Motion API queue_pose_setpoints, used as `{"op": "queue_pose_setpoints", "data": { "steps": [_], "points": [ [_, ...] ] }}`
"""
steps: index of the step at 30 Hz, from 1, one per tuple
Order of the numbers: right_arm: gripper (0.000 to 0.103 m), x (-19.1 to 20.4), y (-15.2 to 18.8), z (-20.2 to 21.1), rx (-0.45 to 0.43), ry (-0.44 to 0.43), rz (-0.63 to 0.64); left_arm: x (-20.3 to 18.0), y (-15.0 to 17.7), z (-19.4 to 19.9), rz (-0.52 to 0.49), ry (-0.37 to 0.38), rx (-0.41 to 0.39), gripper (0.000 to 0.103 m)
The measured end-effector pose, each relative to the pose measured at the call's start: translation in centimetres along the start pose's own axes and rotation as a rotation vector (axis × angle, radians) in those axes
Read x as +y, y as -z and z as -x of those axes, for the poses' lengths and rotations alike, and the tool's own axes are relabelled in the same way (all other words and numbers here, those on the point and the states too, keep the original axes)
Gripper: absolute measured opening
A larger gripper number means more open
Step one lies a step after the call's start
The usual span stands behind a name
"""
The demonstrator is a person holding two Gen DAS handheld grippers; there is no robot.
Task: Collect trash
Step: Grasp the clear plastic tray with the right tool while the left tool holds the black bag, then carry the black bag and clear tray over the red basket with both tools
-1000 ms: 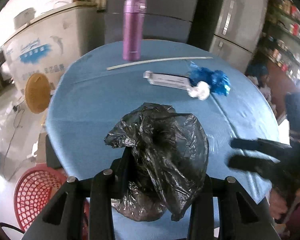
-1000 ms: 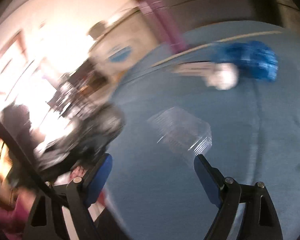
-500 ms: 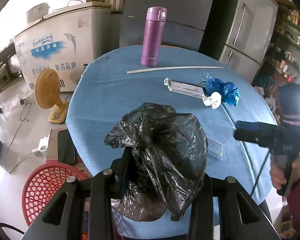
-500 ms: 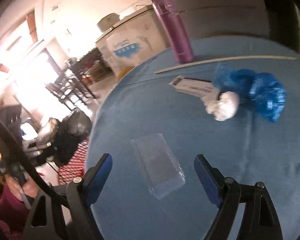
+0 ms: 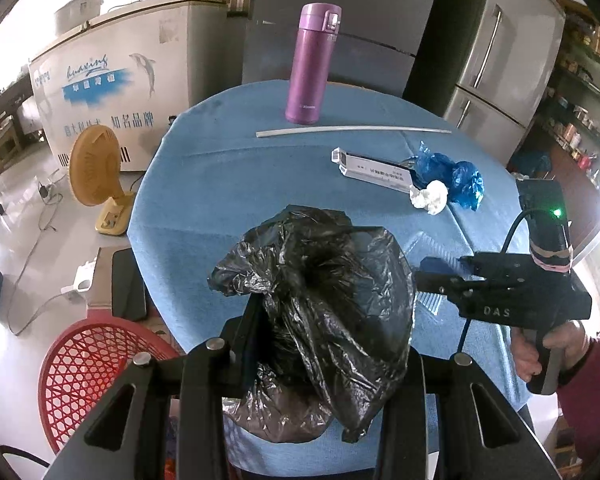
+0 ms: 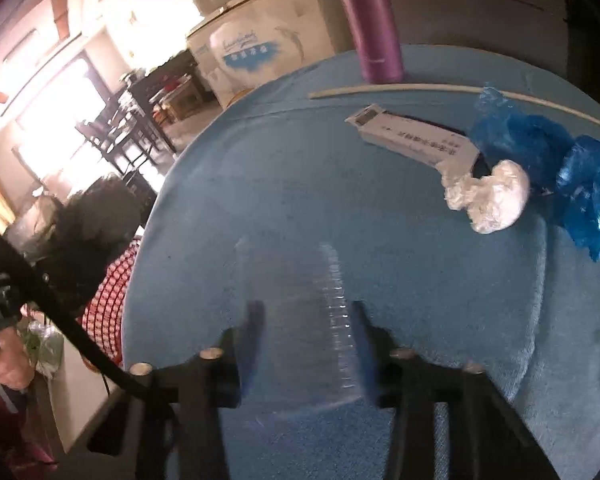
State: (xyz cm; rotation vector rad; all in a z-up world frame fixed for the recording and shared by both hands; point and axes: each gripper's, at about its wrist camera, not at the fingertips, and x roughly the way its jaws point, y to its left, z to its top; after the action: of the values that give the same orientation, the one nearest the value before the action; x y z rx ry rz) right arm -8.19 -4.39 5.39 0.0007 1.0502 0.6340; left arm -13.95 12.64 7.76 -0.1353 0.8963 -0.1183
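Table: round, blue cloth (image 5: 228, 184).
Behind table: grey steel fridge (image 5: 496, 60), dark cabinet front (image 5: 360, 12).
Left: white chest freezer (image 5: 112, 76) with dolphin print; yellow fan (image 5: 94, 164) on pale glossy floor (image 5: 16, 248).
Near: red mesh basket (image 5: 88, 364).
Right: stocked shelves (image 5: 584, 80).
Light: strong window glare (image 6: 52, 120), right wrist view.

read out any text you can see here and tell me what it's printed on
"DAS": on the black body of the right gripper.
"知名品牌": on the white chest freezer; its script logo and first characters are unclear.
Print on the white carton and purple flask: too small.
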Motion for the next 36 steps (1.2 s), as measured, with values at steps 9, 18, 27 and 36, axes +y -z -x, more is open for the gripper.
{"op": "queue_pose_setpoints", "data": {
  "steps": [9, 18, 27, 36],
  "points": [
    [0.027, -0.5, 1.1, 1.2, -0.055, -0.017, -0.109, 0.6, 0.2, 1.3, 0.020, 0.018, -0.023, 0.039],
    [0.028, -4.2, 2.0, 1.5, -0.045, -0.097, -0.370, 0.8, 0.7, 2.1, 0.017, 0.024, -0.029, 0.039],
    [0.084, -5.5, 3.3, 6.3, -0.197, -0.052, -0.379, 0.5, 0.7, 1.9, 0.018, 0.038, -0.028, 0.039],
    [0.084, 0.6, 1.8, 5.0, -0.146, 0.137, 0.019, -0.3, 0.8, 1.8, 0.000, 0.050, -0.014, 0.039]
  ]
}}
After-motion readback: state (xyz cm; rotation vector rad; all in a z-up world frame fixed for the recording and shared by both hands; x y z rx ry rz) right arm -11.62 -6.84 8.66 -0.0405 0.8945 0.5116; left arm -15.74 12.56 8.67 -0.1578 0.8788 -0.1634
